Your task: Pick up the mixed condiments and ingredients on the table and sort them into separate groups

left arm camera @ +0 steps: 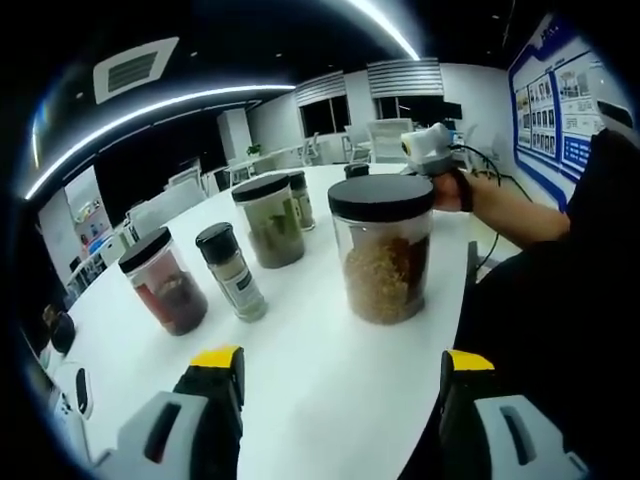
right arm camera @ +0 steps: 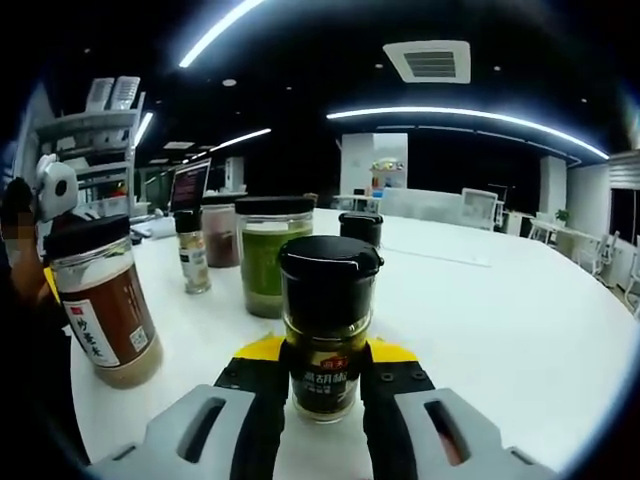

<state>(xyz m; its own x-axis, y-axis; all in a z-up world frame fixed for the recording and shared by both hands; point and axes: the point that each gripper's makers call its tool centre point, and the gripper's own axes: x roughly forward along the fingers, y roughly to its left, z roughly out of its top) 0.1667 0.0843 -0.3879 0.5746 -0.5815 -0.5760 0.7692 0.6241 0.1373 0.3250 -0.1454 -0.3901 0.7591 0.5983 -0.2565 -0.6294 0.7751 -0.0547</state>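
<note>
My right gripper (right arm camera: 327, 350) is shut on a small spice bottle (right arm camera: 328, 300) with a black cap and a dark label; its base rests on the white table (right arm camera: 500, 330). Beyond it stand a jar of green contents (right arm camera: 264, 262), a black-lidded jar (right arm camera: 360, 228), a small shaker (right arm camera: 192, 255) and a dark jar (right arm camera: 221, 238). A labelled jar of brown powder (right arm camera: 105, 315) is at the left. My left gripper (left arm camera: 344, 362) is open and holds nothing, a short way before a large jar of golden granules (left arm camera: 382, 262).
Left of the granule jar stand a small black-capped shaker (left arm camera: 233, 275), a jar of dark red contents (left arm camera: 166, 285) and a green-filled jar (left arm camera: 272, 225). A dark sleeve (left arm camera: 540, 300) lies along the table's right edge (left arm camera: 462, 300). Office chairs and desks stand behind.
</note>
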